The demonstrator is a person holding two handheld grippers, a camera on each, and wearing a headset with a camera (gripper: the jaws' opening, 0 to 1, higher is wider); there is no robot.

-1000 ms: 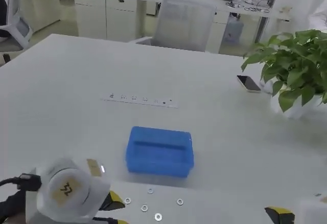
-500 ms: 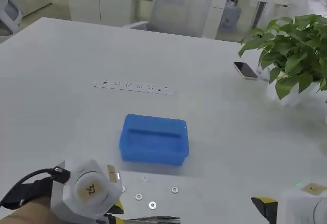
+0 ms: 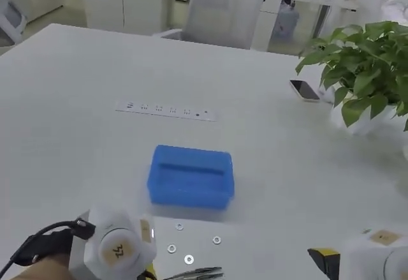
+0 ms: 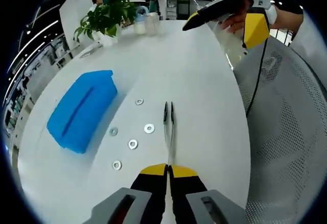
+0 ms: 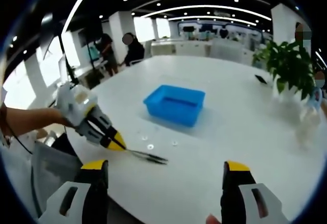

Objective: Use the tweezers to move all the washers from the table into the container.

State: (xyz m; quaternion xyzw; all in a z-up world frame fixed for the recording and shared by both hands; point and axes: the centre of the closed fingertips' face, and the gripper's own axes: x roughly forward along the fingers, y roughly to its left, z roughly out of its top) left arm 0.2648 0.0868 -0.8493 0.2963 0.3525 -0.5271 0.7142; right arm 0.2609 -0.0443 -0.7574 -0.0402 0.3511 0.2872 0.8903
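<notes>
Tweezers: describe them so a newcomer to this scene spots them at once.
On the white table, find the blue container, with washers scattered on its near side. Beside them the tweezers jut from the shut left gripper: one long, thin, dark pair of prongs among small flat rings.

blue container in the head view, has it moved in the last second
No. The blue container keeps its place just nearside of the power strip; the whole picture shifted, so the camera moved.
</notes>
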